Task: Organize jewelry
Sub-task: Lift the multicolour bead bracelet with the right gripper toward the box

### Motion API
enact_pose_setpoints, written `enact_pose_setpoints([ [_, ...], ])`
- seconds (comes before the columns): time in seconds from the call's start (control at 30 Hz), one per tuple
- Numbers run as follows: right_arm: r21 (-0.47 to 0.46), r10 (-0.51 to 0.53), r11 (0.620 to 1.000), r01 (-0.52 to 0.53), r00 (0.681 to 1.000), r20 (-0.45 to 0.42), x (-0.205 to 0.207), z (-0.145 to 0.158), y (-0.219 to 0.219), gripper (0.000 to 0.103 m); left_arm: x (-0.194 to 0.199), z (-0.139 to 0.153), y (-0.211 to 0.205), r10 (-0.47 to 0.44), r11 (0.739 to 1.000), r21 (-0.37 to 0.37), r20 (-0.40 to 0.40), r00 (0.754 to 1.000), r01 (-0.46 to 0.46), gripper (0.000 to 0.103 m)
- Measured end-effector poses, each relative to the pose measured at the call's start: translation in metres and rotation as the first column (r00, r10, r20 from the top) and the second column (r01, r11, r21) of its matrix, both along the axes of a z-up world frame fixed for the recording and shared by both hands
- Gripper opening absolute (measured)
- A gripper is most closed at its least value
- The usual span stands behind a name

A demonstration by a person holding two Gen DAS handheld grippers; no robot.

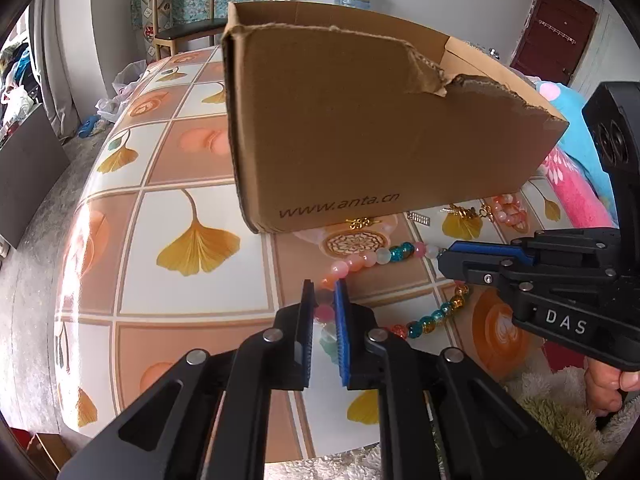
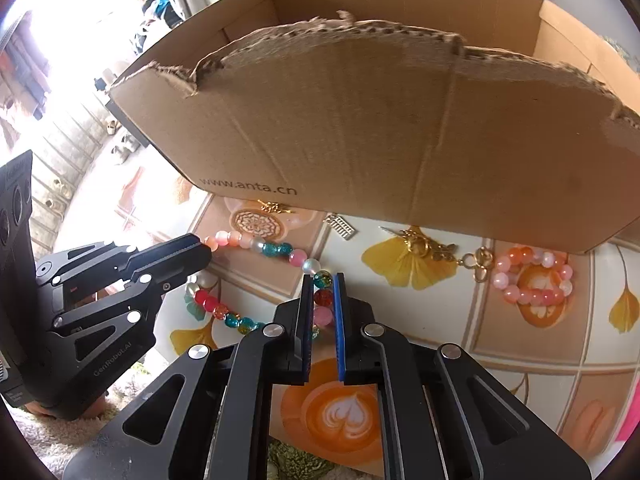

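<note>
Both grippers clamp one bead necklace [image 2: 256,245] on patterned surface [image 1: 168,216] — left gripper [image 1: 323,300] and right gripper [image 2: 322,296] fingers each clenched on beads at opposite sides, likely to lift the loop spread into torn cardboard box [image 1: 360,128] just behind.

Wooden chair [image 1: 188,12] — dark red door [image 1: 554,36], grey floor [image 1: 32,240]

Cardboard box [image 2: 360,128] wall close ahead
</note>
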State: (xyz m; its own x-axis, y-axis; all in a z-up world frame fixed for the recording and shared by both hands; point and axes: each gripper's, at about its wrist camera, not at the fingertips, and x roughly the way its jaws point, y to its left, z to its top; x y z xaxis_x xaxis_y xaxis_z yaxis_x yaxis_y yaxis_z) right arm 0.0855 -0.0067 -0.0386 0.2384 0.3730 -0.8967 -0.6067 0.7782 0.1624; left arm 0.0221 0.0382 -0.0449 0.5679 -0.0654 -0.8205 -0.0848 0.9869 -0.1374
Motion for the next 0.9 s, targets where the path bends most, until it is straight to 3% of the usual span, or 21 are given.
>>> enact_pose_setpoints([
  [0.4,0.003,-0.016,1.0,0.016,1.0,0.015,-0.001,0.007,-0.003,0.007,0.003,0.002,-0.002,-0.006,1.0,0.008,-0.013,1.0,0.007,0.009],
  [0.9,0.004,-0.017,1.0,0.017,0.999,0.03,-0.008,0.018,-0.011,0.007,0.01,0.005,-0.011,0.013,0.997,0.073,-0.07,0.997,-0.008,0.009],
])
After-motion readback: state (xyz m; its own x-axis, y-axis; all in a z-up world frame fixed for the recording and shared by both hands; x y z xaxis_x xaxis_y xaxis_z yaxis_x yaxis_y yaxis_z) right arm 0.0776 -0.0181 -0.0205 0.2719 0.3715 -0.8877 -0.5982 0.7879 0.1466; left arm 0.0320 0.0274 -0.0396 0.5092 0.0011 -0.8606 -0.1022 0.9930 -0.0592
